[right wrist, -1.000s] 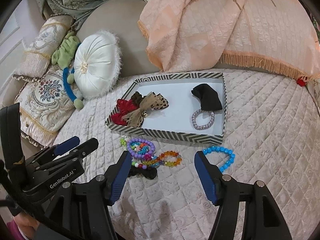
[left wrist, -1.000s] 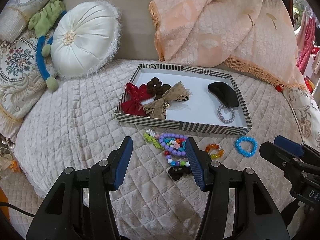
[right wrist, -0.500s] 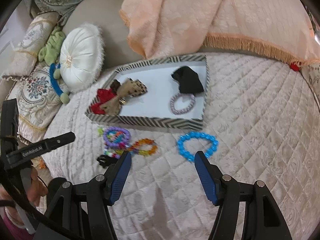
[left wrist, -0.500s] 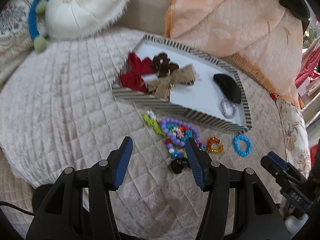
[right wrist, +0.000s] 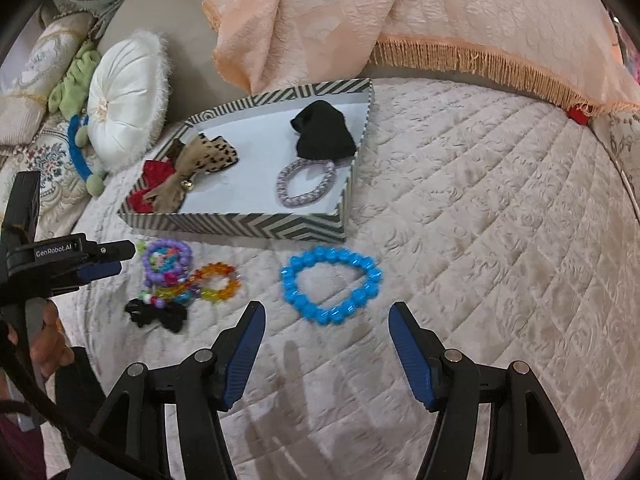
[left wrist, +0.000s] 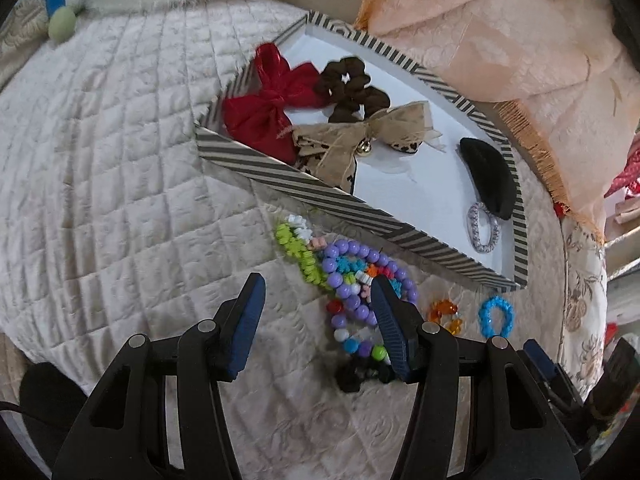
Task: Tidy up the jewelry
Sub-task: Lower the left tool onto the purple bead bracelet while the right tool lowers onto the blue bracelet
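Note:
A striped tray (right wrist: 240,229) on the quilted bedspread holds a red bow (left wrist: 268,108), a brown scrunchie (left wrist: 348,88), a tan bow (left wrist: 360,132), a black cloth piece (right wrist: 324,136) and a lilac hair tie (right wrist: 306,184). In front of it lie a purple bead bracelet (left wrist: 340,280), an orange bracelet (right wrist: 218,280), a black hair piece (right wrist: 156,314) and a blue bead bracelet (right wrist: 294,292). My left gripper (left wrist: 317,284) hangs open over the bead pile. My right gripper (right wrist: 326,310) is open, with the blue bracelet just beyond its fingertips.
A peach fringed blanket (right wrist: 400,12) is draped behind the tray. A round white cushion (right wrist: 124,96) and a green and blue plush toy (right wrist: 78,152) lie at the back left. The bed's rounded edge (left wrist: 48,340) drops away at the lower left.
Both grippers have come down closer to the bedspread. The left one rolled and now sits over the bead pile. The right one shifted so the blue bracelet lies centred ahead of it.

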`<state>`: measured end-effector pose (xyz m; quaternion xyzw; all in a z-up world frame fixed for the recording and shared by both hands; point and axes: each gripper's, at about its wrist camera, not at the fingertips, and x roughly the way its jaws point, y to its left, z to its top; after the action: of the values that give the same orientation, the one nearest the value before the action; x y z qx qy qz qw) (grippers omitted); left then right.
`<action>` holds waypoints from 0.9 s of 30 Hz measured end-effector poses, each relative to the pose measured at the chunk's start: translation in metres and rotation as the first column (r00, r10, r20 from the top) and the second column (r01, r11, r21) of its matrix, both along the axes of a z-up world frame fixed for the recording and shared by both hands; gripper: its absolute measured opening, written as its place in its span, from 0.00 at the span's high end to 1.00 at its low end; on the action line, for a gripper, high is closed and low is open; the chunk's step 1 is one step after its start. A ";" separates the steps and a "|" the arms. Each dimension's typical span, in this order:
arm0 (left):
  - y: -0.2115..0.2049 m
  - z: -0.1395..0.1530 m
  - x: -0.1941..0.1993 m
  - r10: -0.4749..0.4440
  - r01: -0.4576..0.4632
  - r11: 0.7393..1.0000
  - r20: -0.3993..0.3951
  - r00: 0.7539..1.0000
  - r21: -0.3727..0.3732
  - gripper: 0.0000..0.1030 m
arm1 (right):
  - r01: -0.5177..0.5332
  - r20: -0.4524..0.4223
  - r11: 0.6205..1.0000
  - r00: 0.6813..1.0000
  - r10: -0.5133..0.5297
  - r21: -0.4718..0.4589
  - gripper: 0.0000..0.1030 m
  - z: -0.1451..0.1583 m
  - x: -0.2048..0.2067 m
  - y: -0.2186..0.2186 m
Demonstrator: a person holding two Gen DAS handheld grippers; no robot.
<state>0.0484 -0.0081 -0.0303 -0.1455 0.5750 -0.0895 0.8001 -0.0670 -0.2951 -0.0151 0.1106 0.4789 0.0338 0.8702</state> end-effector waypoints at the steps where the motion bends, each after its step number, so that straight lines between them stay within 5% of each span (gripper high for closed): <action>1: -0.001 -0.002 0.003 0.000 0.000 1.000 -0.007 1.000 -0.007 0.47 | 0.002 0.004 1.000 1.000 -0.002 -0.009 0.42 -0.001 0.004 -0.003; 4: -0.005 -0.007 0.010 0.006 -0.006 1.000 -0.021 1.000 -0.005 0.47 | 0.016 0.004 1.000 1.000 -0.016 -0.020 0.50 -0.005 0.015 -0.010; 13: -0.015 -0.018 0.024 0.004 -0.003 1.000 -0.047 0.999 0.020 0.48 | 0.008 -0.032 0.999 0.999 -0.009 -0.048 0.51 -0.025 0.035 -0.015; 17: -0.017 -0.019 0.026 0.004 -0.002 0.999 -0.041 0.999 0.053 0.80 | -0.015 -0.023 0.997 1.000 0.013 -0.078 0.57 -0.028 0.037 -0.011; 22: -0.018 -0.016 0.028 0.000 0.001 0.999 -0.023 1.000 0.050 0.87 | -0.021 -0.013 0.996 1.000 0.020 -0.086 0.87 -0.027 0.039 -0.013; 27: -0.011 0.005 0.017 -0.022 0.021 1.000 0.022 1.000 0.022 0.87 | -0.031 0.013 0.998 0.999 0.032 -0.062 0.91 -0.017 0.030 -0.010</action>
<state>0.0652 -0.0196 -0.0249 -0.1297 0.5686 -0.0935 0.8069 -0.0369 -0.3046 -0.0322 0.0758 0.4753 0.0334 0.8759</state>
